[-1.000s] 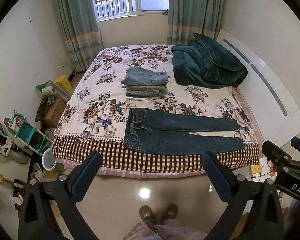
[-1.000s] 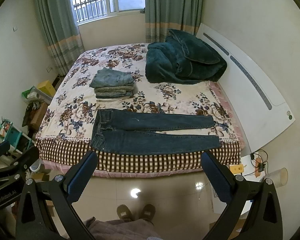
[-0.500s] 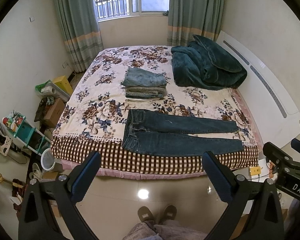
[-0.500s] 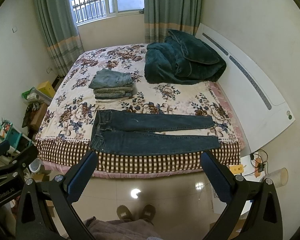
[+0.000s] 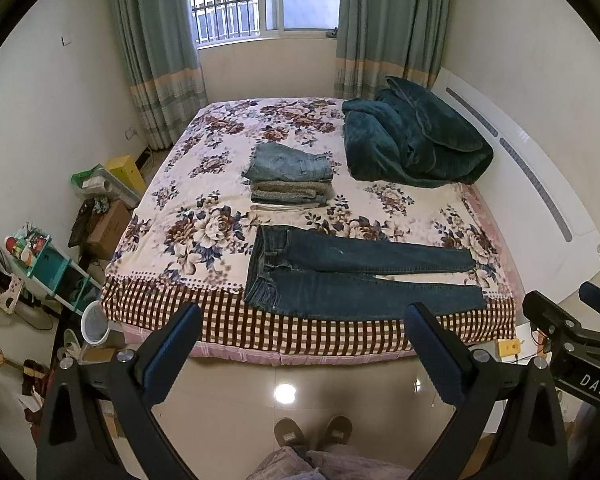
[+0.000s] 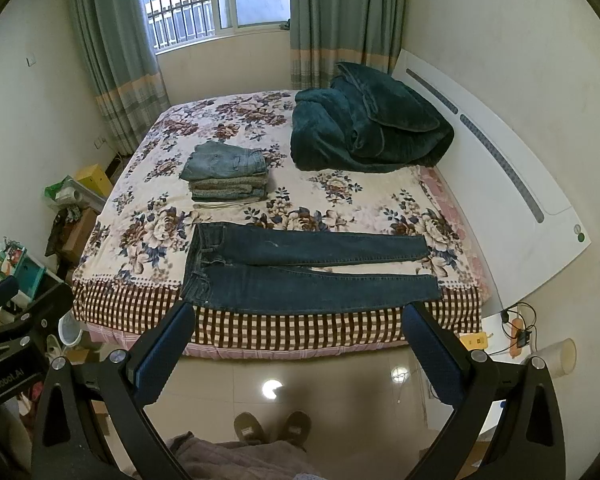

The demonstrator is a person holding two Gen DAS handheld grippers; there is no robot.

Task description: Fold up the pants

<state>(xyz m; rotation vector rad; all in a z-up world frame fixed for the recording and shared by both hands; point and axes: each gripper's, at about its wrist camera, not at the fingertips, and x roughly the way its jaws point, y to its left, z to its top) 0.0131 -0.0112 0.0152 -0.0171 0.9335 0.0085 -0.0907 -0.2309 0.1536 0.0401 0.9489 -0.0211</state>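
Dark blue jeans (image 5: 352,276) lie flat on the bed near its front edge, waistband to the left, both legs stretched out to the right; they also show in the right wrist view (image 6: 300,272). My left gripper (image 5: 302,320) is open and empty, held above the floor short of the bed. My right gripper (image 6: 294,318) is also open and empty, at about the same distance from the bed. Neither gripper touches the jeans.
A stack of folded pants (image 5: 290,176) sits mid-bed behind the jeans. A dark green blanket (image 5: 412,140) is heaped by the white headboard (image 5: 532,184) at right. Clutter and a teal shelf (image 5: 48,264) stand left of the bed. Shiny tile floor (image 5: 284,392) lies below.
Both grippers have drifted slightly closer to the bed; the jeans sit a little lower in both views. Nothing on the bed has moved.
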